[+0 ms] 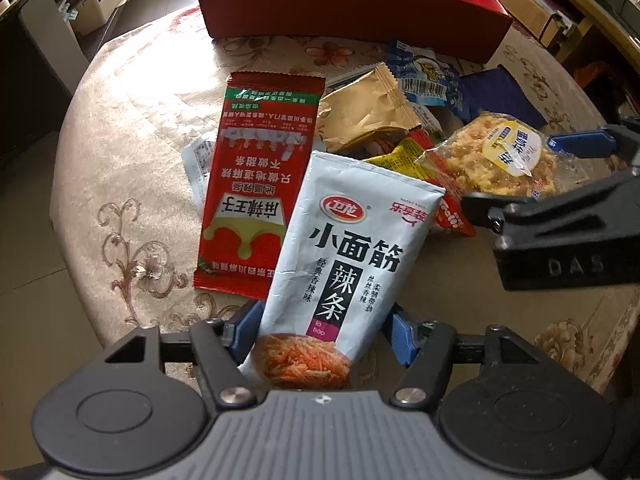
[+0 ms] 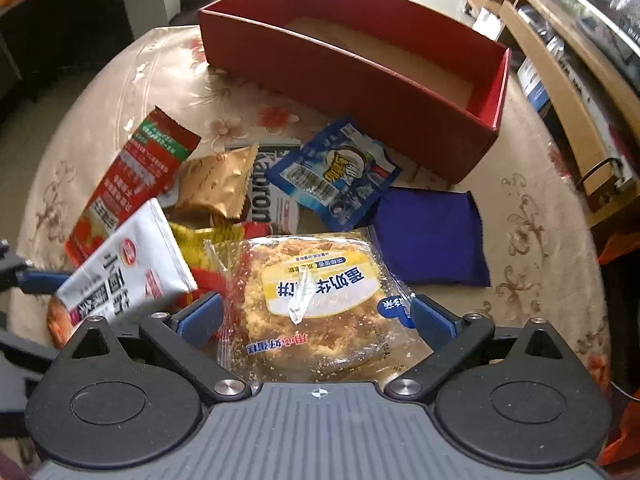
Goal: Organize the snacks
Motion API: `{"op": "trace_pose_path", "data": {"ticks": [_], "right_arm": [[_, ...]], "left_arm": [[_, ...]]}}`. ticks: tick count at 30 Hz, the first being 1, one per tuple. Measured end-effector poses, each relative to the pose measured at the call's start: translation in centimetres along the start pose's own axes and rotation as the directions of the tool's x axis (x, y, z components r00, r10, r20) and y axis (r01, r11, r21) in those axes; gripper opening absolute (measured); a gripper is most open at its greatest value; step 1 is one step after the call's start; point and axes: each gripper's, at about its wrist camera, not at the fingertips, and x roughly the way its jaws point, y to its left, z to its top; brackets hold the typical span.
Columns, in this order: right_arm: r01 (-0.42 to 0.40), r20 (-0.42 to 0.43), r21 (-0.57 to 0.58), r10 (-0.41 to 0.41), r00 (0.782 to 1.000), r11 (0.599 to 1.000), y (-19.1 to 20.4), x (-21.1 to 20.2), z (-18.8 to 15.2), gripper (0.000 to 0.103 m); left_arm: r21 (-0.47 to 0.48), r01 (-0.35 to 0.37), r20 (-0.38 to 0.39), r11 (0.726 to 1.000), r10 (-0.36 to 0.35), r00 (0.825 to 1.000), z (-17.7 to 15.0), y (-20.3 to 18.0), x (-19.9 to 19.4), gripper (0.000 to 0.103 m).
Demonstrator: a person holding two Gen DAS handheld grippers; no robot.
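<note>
My left gripper [image 1: 322, 330] is shut on the lower end of a white latiao snack packet [image 1: 348, 256], which also shows at the left of the right wrist view [image 2: 124, 276]. My right gripper [image 2: 316, 316] is closed around a clear-wrapped crumbly cake [image 2: 316, 304], also seen at the right in the left wrist view [image 1: 500, 160]. A long red spicy-strip packet [image 1: 256, 184] lies left of the pile. An open red box [image 2: 360, 92] stands behind the snacks; its brown floor looks bare.
More snacks lie on the round floral-cloth table [image 1: 120, 184]: a gold packet [image 2: 216, 188], a blue-white packet [image 2: 336, 172], a dark blue pouch [image 2: 432, 236], a yellow-red wrapper [image 2: 204, 240]. Shelving [image 2: 560, 92] stands to the right.
</note>
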Motion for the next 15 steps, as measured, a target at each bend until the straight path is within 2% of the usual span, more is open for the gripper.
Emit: {"op": "trace_pose_path", "data": {"ticks": [5, 7, 9, 13, 15], "right_arm": [[0.026, 0.0, -0.01, -0.026, 1.0, 1.0, 0.2, -0.5, -0.8, 0.096], [0.036, 0.007, -0.016, -0.036, 0.999, 0.999, 0.3, -0.8, -1.0, 0.094], [0.051, 0.017, -0.026, -0.05, 0.999, 0.998, 0.4, -1.0, -1.2, 0.09], [0.08, 0.037, -0.055, -0.078, 0.996, 0.995, 0.8, -1.4, -1.7, 0.084], [0.082, 0.042, -0.062, -0.079, 0.996, 0.995, 1.0, -1.6, -1.9, 0.082]], "left_arm": [[0.028, -0.03, 0.011, 0.999, 0.029, 1.0, -0.2, -0.6, 0.3, 0.074], [0.035, -0.038, 0.011, 0.999, 0.038, 0.999, -0.2, -0.8, 0.6, 0.082], [0.036, -0.038, 0.009, 0.999, 0.038, 0.999, 0.0, -0.9, 0.8, 0.084], [0.032, -0.045, 0.009, 0.998, 0.045, 0.999, 0.0, -1.0, 0.8, 0.084], [0.02, -0.048, 0.01, 0.999, 0.048, 0.999, 0.0, -1.1, 0.7, 0.079]]}}
